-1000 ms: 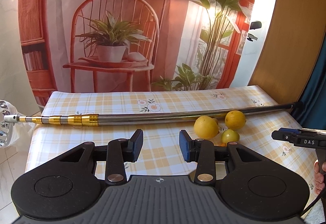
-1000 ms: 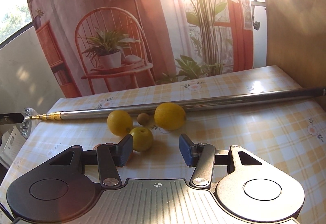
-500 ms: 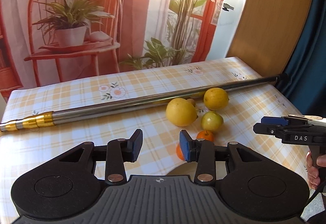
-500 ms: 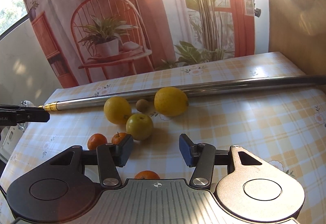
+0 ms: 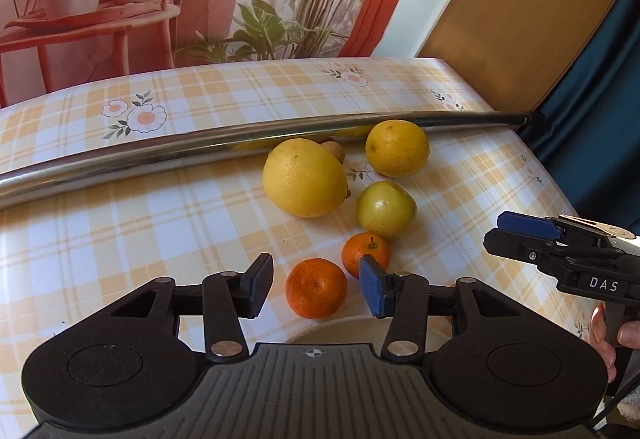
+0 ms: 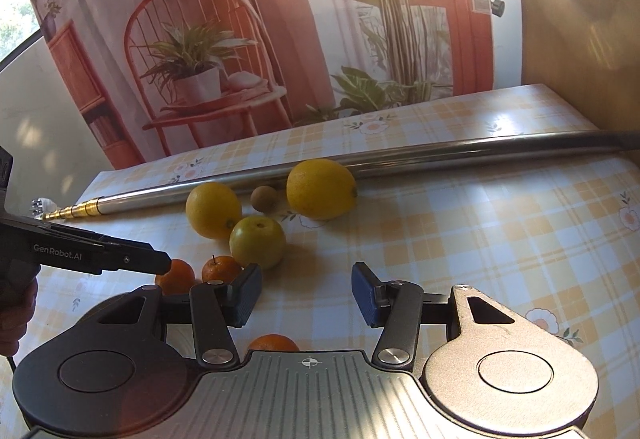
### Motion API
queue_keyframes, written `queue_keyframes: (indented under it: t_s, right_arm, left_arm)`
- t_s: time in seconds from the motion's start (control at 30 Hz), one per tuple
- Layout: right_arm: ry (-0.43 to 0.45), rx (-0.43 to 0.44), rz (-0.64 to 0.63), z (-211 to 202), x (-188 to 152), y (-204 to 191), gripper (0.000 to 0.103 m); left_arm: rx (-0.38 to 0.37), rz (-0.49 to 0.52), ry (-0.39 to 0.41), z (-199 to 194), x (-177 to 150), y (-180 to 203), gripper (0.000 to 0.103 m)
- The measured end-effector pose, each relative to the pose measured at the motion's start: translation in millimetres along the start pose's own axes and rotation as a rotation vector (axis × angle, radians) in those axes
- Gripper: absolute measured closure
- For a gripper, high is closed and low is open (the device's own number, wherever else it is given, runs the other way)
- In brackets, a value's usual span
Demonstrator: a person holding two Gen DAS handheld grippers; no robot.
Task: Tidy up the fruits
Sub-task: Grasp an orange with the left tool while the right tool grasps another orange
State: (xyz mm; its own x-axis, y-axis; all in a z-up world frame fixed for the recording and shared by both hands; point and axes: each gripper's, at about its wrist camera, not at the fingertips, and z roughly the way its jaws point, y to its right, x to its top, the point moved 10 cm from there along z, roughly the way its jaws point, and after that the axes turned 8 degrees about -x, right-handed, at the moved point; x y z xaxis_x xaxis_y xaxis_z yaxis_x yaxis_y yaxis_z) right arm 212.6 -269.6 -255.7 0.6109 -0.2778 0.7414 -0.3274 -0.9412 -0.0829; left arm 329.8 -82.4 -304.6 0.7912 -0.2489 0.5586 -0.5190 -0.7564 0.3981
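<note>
1. Left wrist view: the left gripper point(image 5: 316, 285) has its fingers spread wide and empty, framing a mandarin point(image 5: 316, 293) on the checked tabletop point(image 5: 120, 231). A large lemon point(image 5: 304, 177) and green apple point(image 5: 386, 209) sit beyond it, near a metal pole point(image 5: 160, 155).
2. Right wrist view: the right gripper point(image 6: 306, 293) is likewise parted, gripping nothing; the apple point(image 6: 257, 241) lies just ahead-left.

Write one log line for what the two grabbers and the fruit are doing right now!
left gripper: open, framing tangerine | right gripper: open, empty | fruit on table
</note>
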Motion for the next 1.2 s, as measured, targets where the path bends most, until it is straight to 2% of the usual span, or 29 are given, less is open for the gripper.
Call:
queue_keyframes:
  t_s: [0.37, 0.43, 0.5, 0.8, 1.07, 1.2]
  right_arm:
    - [-0.017, 0.011, 0.005, 5.7, -3.0, -0.5, 0.056]
    - [-0.019, 0.011, 0.005, 6.0, -4.0, -0.7, 0.056]
    - [-0.021, 0.013, 0.006, 6.0, -4.7, -1.1, 0.056]
    - [-0.030, 0.027, 0.002, 6.8, -7.6, -6.0, 0.056]
    - [-0.060, 0.043, -0.021, 4.9, -23.3, -16.5, 0.056]
    - [-0.080, 0.058, -0.036, 4.2, -32.2, -24.3, 0.056]
  left_arm:
    - [0.035, 0.048, -0.079, 22.0, -10.6, -0.5, 0.054]
    - [0.041, 0.064, -0.078, 22.8, -11.1, -0.3, 0.063]
    - [0.048, 0.075, -0.069, 21.7, -10.4, 0.2, 0.063]
    - [0.083, 0.119, 0.016, -4.4, -3.5, 9.9, 0.064]
    - [0.057, 0.043, 0.147, -50.7, -10.6, 20.8, 0.064]
    - [0.068, 0.017, 0.186, -67.7, -20.5, 24.0, 0.064]
